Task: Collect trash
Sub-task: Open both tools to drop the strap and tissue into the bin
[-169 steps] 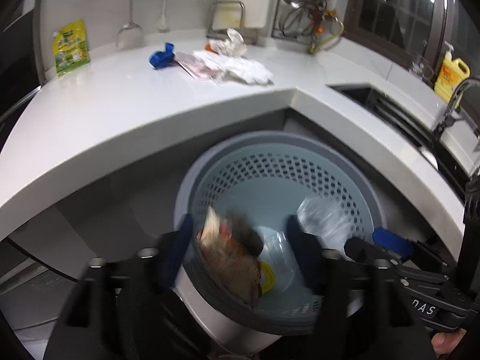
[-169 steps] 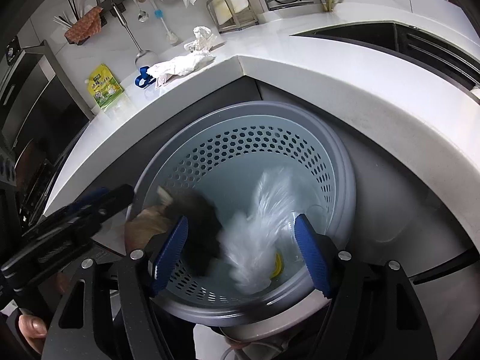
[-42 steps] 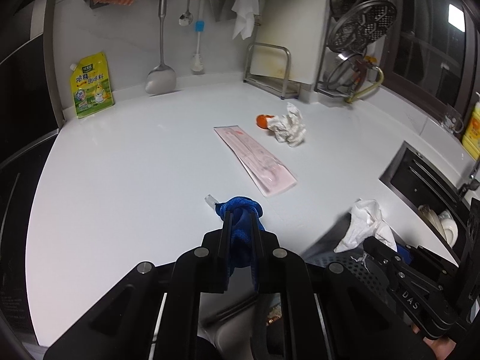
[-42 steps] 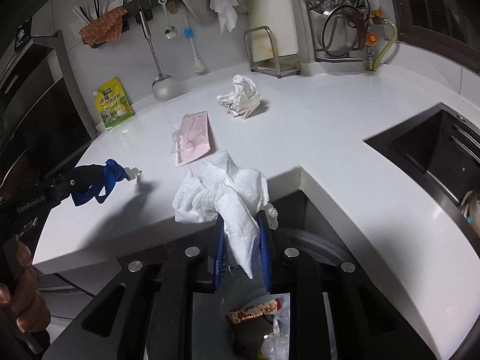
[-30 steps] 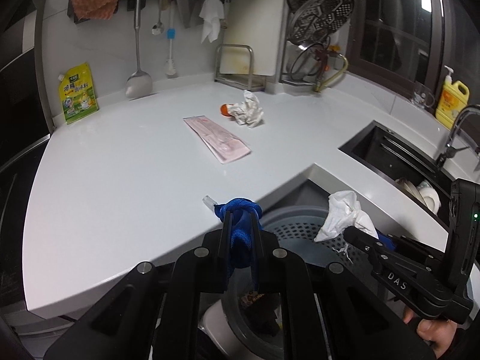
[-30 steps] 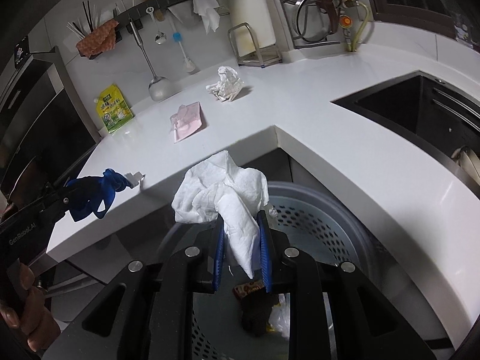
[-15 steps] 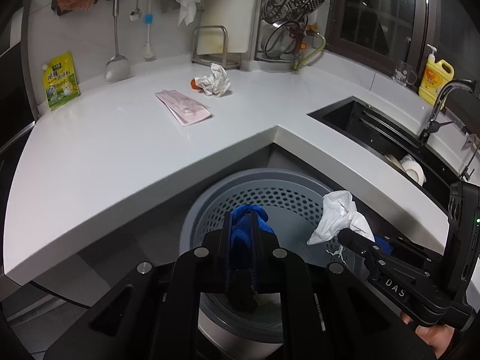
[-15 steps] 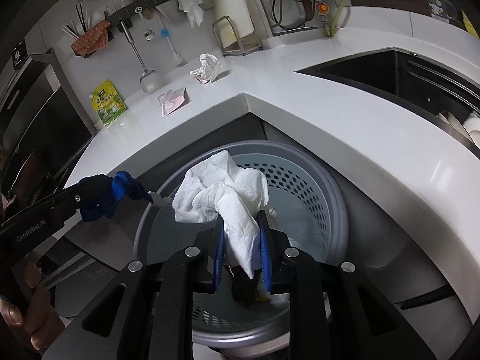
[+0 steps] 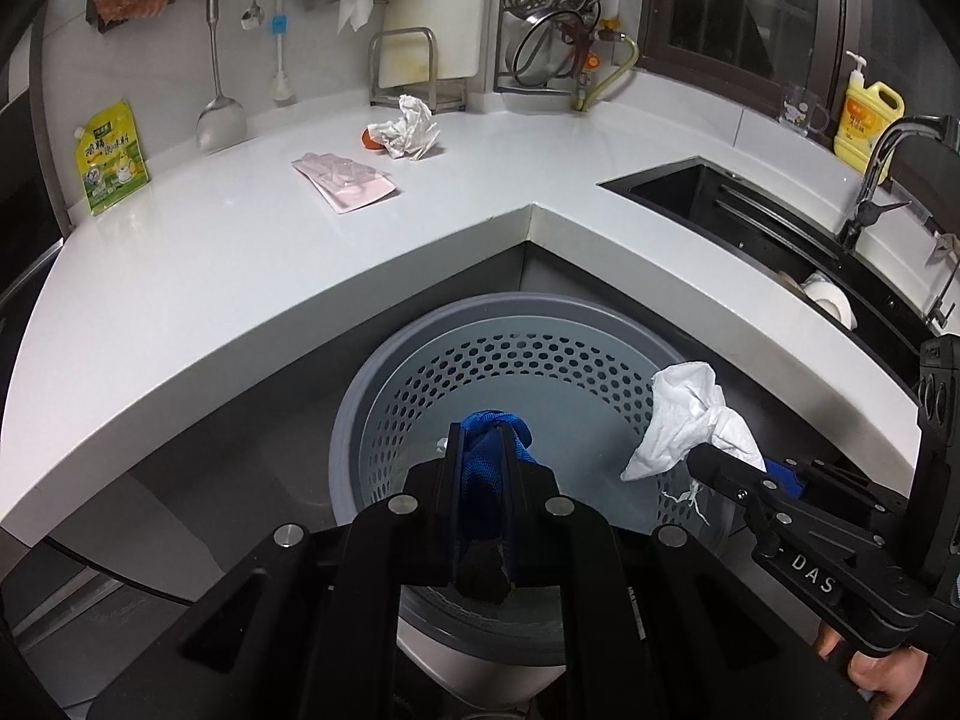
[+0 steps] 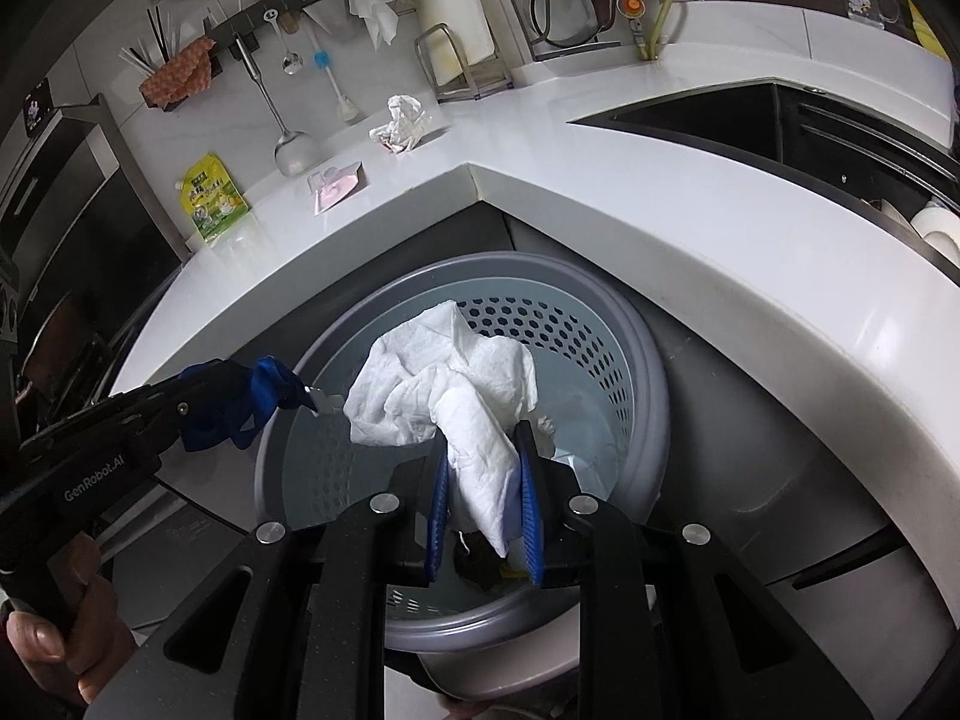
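Note:
My left gripper (image 9: 483, 450) is shut on a crumpled blue wrapper (image 9: 489, 438) and holds it over the grey perforated trash bin (image 9: 516, 324). My right gripper (image 10: 485, 450) is shut on a white crumpled paper towel (image 10: 444, 384), also over the bin (image 10: 636, 372). The towel shows in the left wrist view (image 9: 684, 408) and the blue wrapper in the right wrist view (image 10: 264, 390). Dark trash lies at the bin's bottom (image 10: 480, 564). On the white counter (image 9: 240, 252) lie a pink packet (image 9: 345, 180), a white paper wad (image 9: 408, 129) and a small orange item (image 9: 372, 139).
The bin stands below the counter's inner corner. A black sink (image 9: 750, 222) is at the right with a faucet (image 9: 882, 174) and a yellow soap bottle (image 9: 864, 120). A yellow-green pouch (image 9: 111, 156), hanging utensils (image 9: 219, 78) and a dish rack (image 9: 558, 30) line the back wall.
Both grippers have moved back from the counter and down over the bin, each still holding its item. The bin now fills more of both views.

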`<action>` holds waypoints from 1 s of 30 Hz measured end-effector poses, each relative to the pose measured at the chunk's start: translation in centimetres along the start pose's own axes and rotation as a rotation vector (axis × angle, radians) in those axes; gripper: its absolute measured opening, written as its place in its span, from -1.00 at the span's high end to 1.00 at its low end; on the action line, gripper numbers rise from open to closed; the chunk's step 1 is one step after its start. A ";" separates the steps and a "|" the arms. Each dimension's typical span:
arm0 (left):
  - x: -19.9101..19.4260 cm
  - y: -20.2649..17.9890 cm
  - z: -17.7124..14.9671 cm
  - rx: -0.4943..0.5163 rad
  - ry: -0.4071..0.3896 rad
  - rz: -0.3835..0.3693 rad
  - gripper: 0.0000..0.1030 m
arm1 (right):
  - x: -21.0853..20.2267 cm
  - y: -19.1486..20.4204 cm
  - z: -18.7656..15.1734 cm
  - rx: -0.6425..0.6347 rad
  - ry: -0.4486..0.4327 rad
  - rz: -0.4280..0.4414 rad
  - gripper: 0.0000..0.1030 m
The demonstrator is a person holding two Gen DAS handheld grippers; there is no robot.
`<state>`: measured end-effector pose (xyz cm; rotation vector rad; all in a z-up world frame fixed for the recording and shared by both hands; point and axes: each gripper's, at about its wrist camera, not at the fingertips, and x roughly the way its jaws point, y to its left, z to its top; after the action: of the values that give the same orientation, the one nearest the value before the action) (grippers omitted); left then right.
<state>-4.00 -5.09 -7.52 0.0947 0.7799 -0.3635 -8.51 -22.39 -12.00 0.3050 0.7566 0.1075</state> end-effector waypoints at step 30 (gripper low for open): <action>3.0 0.8 -1.0 -0.040 0.100 0.008 0.73 | 1.4 -0.7 -0.2 0.005 0.026 -0.054 0.35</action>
<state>-2.46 -4.96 -10.35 0.0785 0.8850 -0.3376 -7.60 -22.74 -13.32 0.2876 0.7905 0.0587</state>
